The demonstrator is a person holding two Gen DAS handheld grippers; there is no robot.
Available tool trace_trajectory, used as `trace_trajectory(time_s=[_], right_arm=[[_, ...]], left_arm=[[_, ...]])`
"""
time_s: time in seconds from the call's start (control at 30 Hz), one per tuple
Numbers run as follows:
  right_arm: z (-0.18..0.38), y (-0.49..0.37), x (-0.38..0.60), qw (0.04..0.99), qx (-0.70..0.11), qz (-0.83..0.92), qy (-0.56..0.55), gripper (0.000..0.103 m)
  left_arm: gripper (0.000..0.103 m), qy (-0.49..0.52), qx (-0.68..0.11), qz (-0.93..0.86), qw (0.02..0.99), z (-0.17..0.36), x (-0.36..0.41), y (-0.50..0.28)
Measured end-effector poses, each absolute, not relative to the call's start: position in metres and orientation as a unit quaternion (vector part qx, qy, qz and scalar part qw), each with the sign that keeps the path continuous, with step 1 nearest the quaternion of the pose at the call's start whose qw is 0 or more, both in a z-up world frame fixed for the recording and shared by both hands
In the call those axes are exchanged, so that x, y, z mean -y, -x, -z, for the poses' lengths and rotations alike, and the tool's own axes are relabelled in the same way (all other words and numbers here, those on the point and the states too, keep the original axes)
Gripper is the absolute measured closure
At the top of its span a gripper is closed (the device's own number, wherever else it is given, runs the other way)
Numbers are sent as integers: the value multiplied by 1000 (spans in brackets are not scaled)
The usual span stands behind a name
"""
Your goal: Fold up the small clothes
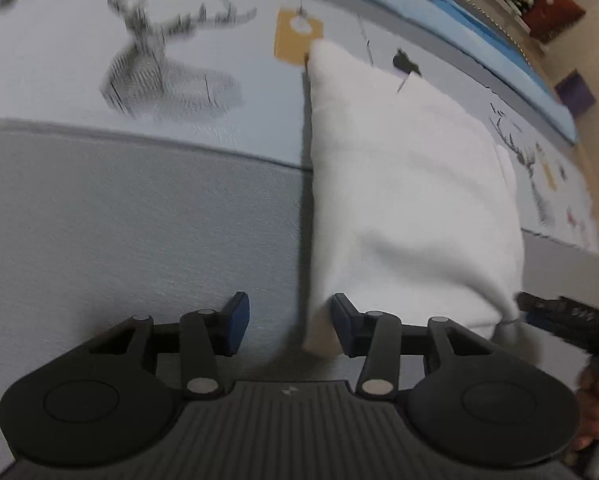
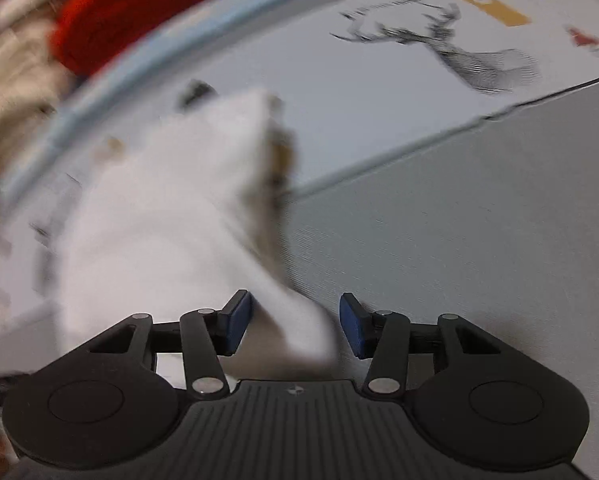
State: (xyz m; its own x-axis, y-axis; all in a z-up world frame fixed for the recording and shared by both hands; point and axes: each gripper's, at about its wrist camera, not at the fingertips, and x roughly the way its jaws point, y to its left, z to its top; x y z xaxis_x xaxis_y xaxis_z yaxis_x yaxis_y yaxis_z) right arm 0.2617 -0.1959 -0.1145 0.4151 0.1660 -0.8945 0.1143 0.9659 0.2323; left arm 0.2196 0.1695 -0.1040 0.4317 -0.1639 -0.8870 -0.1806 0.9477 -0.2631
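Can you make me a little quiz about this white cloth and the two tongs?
1. True or false: the left tongs are squeezing the white cloth.
2. What animal is drawn on the pale sheet under the cloth: A) deer, B) cat, C) fish?
3. In the right wrist view, what lies between the right tongs?

Key: 1. False, they stand open with the cloth's corner beside one pad. 2. A. 3. A corner of the white cloth, not pinched.

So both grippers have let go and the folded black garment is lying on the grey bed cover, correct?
Not quite: the folded garment is white, not black, as the left wrist view shows. The rest holds: it lies on the grey bed cover, and the left gripper and right gripper stand open.
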Motion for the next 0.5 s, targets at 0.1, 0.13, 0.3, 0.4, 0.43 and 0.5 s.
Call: trace_trajectory(time_s=[0.1, 0.13, 0.3, 0.4, 0.43, 0.5], right_arm=[[98, -245, 213, 844, -516, 24, -143, 54], [86, -236, 214, 861, -491, 29, -129, 54], [11, -180, 203, 942, -332, -8, -52, 43], [-26, -132, 198, 963, -259, -52, -46, 28], [-33, -119, 198, 966, -245, -66, -46, 27], [-42, -89, 197, 970, -225, -83, -48, 22]], left_arm=[[34, 79, -487, -35, 869, 77, -155, -200], [24, 54, -468, -40, 881, 67, -149, -194], [12, -13, -348, -62, 935, 2, -124, -150], [0, -11, -290, -60, 955, -28, -105, -113], [0, -10, -275, -55, 960, -33, -98, -100], [0, -6, -265, -41, 963, -42, -86, -72]])
